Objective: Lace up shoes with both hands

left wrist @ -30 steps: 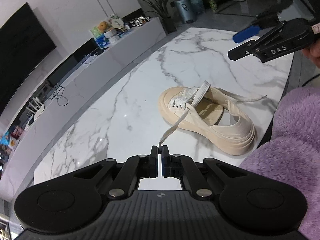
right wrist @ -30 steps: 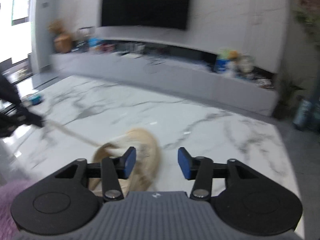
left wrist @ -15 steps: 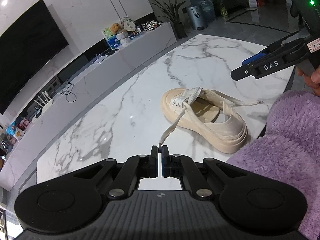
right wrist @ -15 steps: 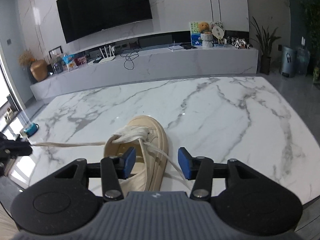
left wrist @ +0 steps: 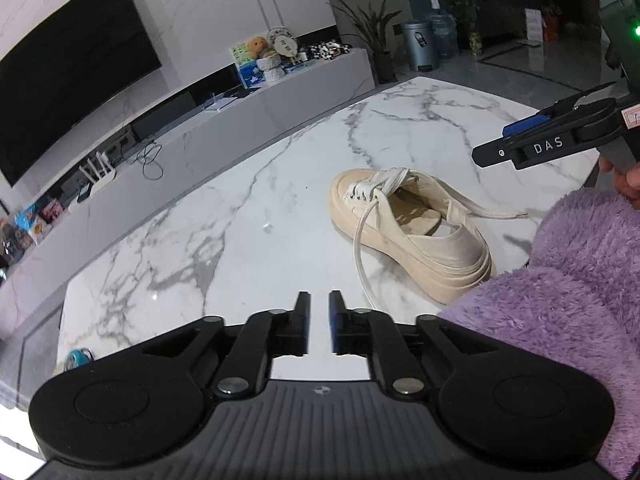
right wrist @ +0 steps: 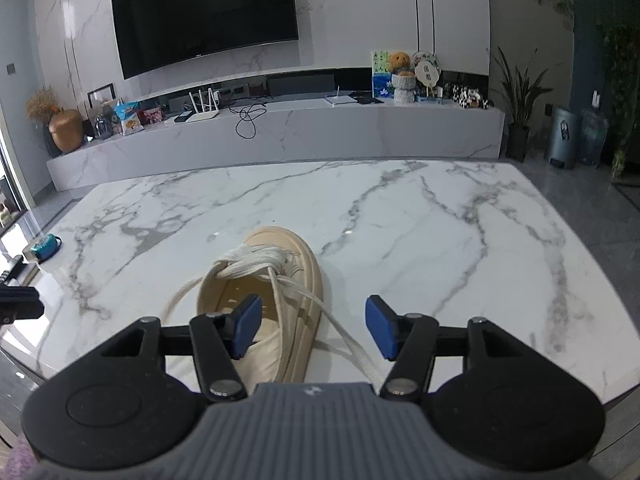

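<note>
Low over the worktop [left wrist: 248,216], the left tool [left wrist: 319,322] has a narrow gap, gripping nothing. Beyond, the right tool [right wrist: 313,326], marked "DAS", gapes wide above the cream shoe's [left wrist: 408,228] heel; both laces [left wrist: 362,248] trail loose.

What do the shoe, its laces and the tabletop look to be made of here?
Shoe: cream upper, likely canvas or matte synthetic, soft folds at the heel; thick ribbed sole looks like rubber. Laces: flat woven fabric, limp on the table. Tabletop: white, grey-veined, glossy with reflections, so marble or a marble-look slab.
</note>
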A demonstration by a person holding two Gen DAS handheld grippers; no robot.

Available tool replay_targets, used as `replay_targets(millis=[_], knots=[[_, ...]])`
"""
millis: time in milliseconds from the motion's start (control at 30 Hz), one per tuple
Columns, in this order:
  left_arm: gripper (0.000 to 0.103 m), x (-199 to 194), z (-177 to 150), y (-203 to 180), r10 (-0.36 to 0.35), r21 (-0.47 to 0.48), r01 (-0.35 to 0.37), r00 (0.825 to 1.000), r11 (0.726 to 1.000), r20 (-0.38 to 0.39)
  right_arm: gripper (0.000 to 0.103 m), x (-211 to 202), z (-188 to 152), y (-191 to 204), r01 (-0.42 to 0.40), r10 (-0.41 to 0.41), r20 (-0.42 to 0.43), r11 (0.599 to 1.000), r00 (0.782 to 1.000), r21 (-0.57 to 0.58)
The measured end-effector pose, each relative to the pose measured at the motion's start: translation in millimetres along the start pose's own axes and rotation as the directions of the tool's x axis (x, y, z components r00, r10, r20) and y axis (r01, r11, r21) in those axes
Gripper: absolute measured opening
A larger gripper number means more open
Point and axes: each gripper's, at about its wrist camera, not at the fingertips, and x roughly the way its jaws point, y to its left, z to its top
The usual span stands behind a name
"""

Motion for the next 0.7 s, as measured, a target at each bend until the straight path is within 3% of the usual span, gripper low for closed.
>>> replay_targets(millis=[133, 200, 567, 700], knots=[[0.033, -5.5, -6.9, -1.4, -0.006, -0.052, 0.007, 1.000, 0.999, 0.016, 0.061, 1.8, -0.3, 1.7, 0.002, -0.002, -0.007, 1.000, 1.000, -0.011], [0.047, -9.5, -9.1, -2.9, -0.011, -0.083, 0.013, 1.000, 0.996, 0.029, 0.061, 2.1, -0.6, -0.1, -0.002, 0.002, -0.009, 1.000, 1.000, -0.003], [0.057, -10.7, -2.5, -11.6, -0.046, -0.285, 0.085, 0.989, 0.955, 0.142, 0.061, 2.0, -1.4, -1.5, -0.004, 0.004, -0.014, 1.000, 1.000, 0.004], [0.067, -3.1, 10.0, -17.0, -0.052, -0.333, 0.110, 0.983, 0.937, 0.179, 0.061, 2.4, -2.0, -2.3, -0.020, 0.020, -0.015, 1.000, 1.000, 0.010]])
